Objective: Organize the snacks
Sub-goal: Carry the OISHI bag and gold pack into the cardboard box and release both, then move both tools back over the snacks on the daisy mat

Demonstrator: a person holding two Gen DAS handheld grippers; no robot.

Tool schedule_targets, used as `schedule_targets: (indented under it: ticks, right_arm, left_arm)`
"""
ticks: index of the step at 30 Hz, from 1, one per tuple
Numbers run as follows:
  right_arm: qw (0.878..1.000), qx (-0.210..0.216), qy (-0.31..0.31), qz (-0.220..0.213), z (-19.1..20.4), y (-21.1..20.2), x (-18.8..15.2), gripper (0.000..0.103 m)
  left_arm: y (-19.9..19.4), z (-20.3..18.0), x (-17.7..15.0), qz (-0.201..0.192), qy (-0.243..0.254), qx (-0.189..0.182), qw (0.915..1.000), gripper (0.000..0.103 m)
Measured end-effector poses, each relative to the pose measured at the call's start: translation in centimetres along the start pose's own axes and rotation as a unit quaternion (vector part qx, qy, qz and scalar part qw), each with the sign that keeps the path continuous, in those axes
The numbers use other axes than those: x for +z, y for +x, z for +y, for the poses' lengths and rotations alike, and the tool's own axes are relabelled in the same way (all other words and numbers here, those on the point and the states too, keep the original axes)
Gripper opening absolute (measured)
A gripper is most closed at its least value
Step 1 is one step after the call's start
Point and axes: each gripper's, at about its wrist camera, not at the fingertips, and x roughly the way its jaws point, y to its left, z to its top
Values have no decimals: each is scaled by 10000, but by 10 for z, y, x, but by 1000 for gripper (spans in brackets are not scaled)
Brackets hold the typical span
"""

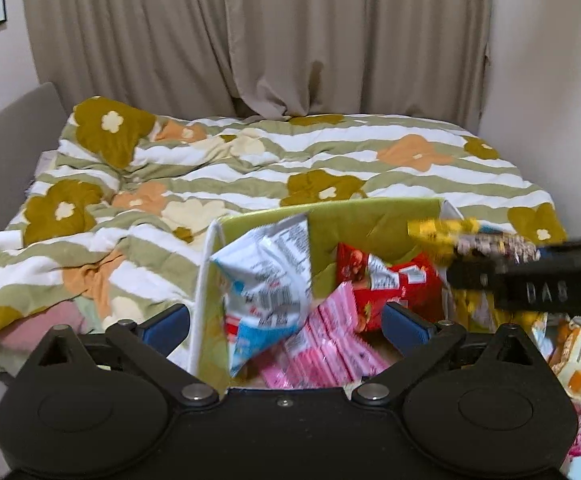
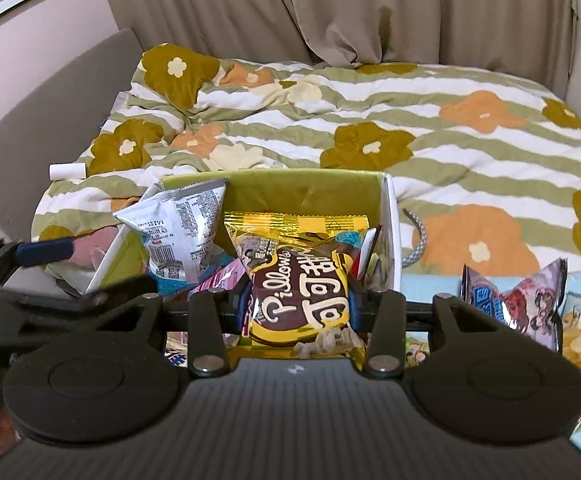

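- Snacks sit mostly in the open green-lined box with white walls [image 2: 390, 216] at the near edge of the bed — a few are outside it to the right, on a pale blue cloth.
- Left gripper [image 1: 286, 324], with blue pads, hangs spread wide and empty over the box's near left corner; the white wall edge runs up between its fingers.
- Leaning in the box's left side is a crinkled white-and-blue foil bag [image 1: 266, 276], back panel outward; its fine print and barcode are too small to read.
- Flat pink wrapped packets [image 1: 330, 344] lie low in the box, and a red foil pouch [image 1: 390, 280] sits behind them.
- Right gripper [image 2: 296, 308] is clamped on a yellow-and-brown foil pillow pack [image 2: 298, 280] reading "Pillows", followed by white Chinese characters. The pack's long axis points straight ahead along the fingers, its far end already over the box interior. So the drop lies forward and down, I'd judge, into the open right half.
- "DAB" is embossed on the right gripper's black side, seen from the left wrist view.
- A silvery cartoon-printed foil bag [image 2: 522, 304] stands outside, right of the box — likely a later pick, and the right hand is nearer.
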Motion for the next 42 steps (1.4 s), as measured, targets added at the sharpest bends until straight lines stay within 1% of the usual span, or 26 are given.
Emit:
schedule_targets:
  ticks: [7, 9, 10, 11, 14, 17, 20, 23, 27, 32, 36, 38, 42]
  right_arm:
    - [9993, 365, -76, -47, 3, 5, 6, 61]
    - [9984, 540, -91, -130, 4, 8, 7, 78]
    - [9981, 590, -71, -183, 4, 7, 6, 101]
    - [9976, 643, -44, -244, 3, 6, 6, 103]
    - [9965, 753, 114, -354, -1, 3, 3, 103]
    - [9959, 800, 258, -321, -5, 2, 0, 103]
    - [9961, 782, 264, -323, -6, -3, -1, 103]
    - [9959, 775, 236, -404, -5, -13, -4, 103]
    - [9955, 781, 195, -499, -3, -29, -7, 103]
    - [9956, 635, 102, -683, -3, -61, -9, 103]
    - [9949, 531, 189, -831, -10, -92, -16, 103]
    - [9949, 390, 213, -907, -16, -109, -21, 103]
    - [9945, -38, 189, -1030, -29, -140, -34, 103]
  left_arm:
    - [-15, 1, -10, -32, -134, 203, 9997, 103]
    - [-16, 2, -13, -10, -187, 239, 9995, 103]
    - [-17, 2, -15, 2, -217, 255, 9994, 103]
    - [-17, 3, -16, 16, -244, 262, 9994, 103]
    - [-17, 3, -21, 79, -282, 278, 9992, 103]
    - [-18, 2, -25, 104, -273, 292, 9991, 103]
    - [-21, 1, -28, 88, -271, 306, 9991, 103]
    - [-27, 1, -28, 34, -285, 296, 9992, 103]
    - [-42, -3, -25, -149, -243, 284, 9992, 103]
    - [-65, -9, -21, -357, -142, 235, 9990, 103]
    - [-82, -18, -22, -504, -5, 93, 9987, 103]
    - [-89, -25, -22, -556, 49, -39, 9984, 103]
    - [-100, -44, -28, -621, 189, -401, 9971, 103]
